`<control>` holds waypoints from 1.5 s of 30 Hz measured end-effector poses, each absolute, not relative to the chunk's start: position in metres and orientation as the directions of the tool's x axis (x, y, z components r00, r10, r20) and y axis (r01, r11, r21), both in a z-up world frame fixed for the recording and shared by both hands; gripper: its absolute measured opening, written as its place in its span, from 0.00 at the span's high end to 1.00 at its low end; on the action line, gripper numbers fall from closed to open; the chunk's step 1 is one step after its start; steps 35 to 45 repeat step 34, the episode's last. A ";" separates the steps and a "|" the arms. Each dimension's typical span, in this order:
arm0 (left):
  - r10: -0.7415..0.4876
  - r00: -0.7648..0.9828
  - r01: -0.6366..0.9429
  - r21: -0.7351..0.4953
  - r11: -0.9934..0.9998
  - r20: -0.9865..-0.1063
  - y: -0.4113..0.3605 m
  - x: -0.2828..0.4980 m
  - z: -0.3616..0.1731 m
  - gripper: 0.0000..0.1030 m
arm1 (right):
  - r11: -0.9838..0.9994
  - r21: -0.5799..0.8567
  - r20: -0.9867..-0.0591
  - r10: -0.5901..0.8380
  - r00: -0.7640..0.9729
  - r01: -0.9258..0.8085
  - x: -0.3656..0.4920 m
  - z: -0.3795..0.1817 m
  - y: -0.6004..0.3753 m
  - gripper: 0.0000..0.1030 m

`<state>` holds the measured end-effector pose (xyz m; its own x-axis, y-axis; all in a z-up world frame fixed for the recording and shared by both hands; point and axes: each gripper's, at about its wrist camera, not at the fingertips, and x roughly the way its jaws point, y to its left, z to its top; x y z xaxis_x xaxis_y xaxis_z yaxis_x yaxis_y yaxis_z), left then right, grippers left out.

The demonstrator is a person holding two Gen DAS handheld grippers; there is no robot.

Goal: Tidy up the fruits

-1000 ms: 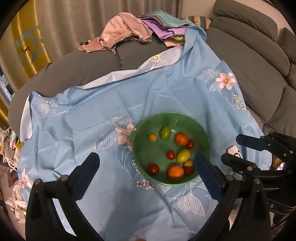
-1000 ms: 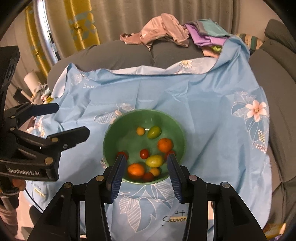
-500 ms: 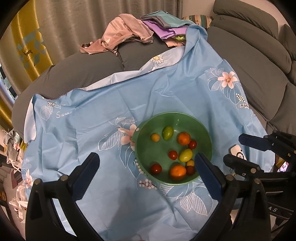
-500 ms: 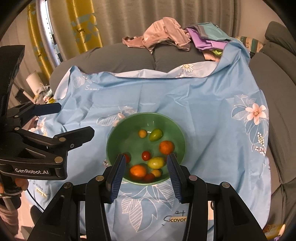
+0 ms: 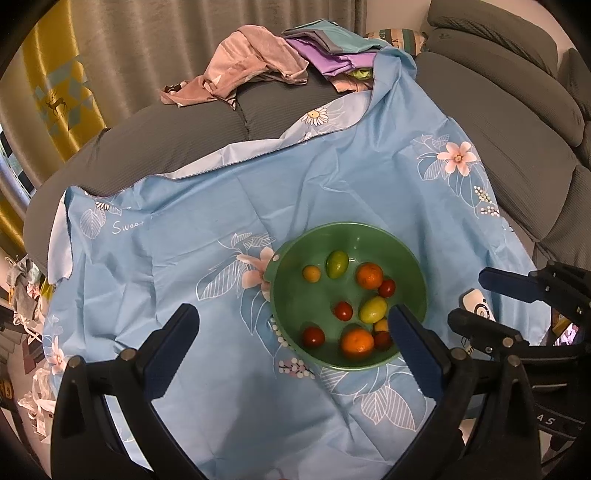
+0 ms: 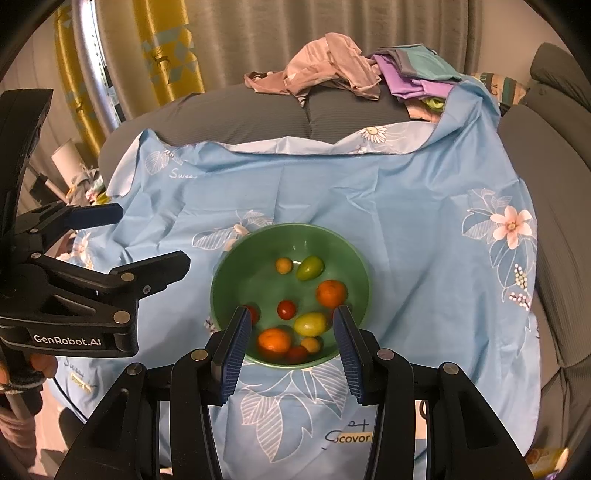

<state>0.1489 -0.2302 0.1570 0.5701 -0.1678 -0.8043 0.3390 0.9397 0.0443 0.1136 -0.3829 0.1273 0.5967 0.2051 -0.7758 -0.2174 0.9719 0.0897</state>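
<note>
Lying in the green bowl (image 6: 221,280), fruits (image 6: 310,324) sit beyond the right gripper (image 6: 291,347).

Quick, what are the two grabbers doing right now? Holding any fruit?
Left gripper: open wide, holding nothing.
Right gripper: open, narrower, holding nothing, above the green bowl.

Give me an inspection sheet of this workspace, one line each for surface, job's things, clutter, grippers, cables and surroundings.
Surface: wrinkled blue floral cloth spread over a grey sofa.
Job's things: green bowl on the cloth, holding small fruits: two oranges, two green ones, red and yellow ones.
Clutter: heap of pink and purple clothes on the sofa behind the cloth.
Grippers: left gripper open wide, empty; right gripper open, empty, above the bowl's near side.
Cables: nothing seen.
Surroundings: grey curtain, yellow patterned curtain, metal pole.
</note>
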 end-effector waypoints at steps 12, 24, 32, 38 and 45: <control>-0.169 0.568 0.342 0.044 0.939 -0.806 -0.233 0.149 0.156 0.01 | 0.971 0.089 -0.776 0.207 0.596 -0.221 0.114 0.126 -0.383 0.55; -0.168 0.564 0.339 0.041 0.940 -0.809 -0.234 0.150 0.154 0.01 | 0.971 0.087 -0.775 0.206 0.597 -0.222 0.115 0.126 -0.382 0.55; -0.175 0.564 0.343 0.036 0.939 -0.807 -0.236 0.151 0.153 0.01 | 0.971 0.088 -0.775 0.207 0.597 -0.222 0.116 0.126 -0.383 0.55; -0.172 0.567 0.342 0.040 0.939 -0.806 -0.238 0.151 0.153 0.01 | 0.971 0.087 -0.776 0.206 0.597 -0.222 0.116 0.126 -0.383 0.55; -0.172 0.567 0.342 0.040 0.939 -0.806 -0.238 0.151 0.153 0.01 | 0.971 0.087 -0.776 0.206 0.597 -0.222 0.116 0.126 -0.383 0.55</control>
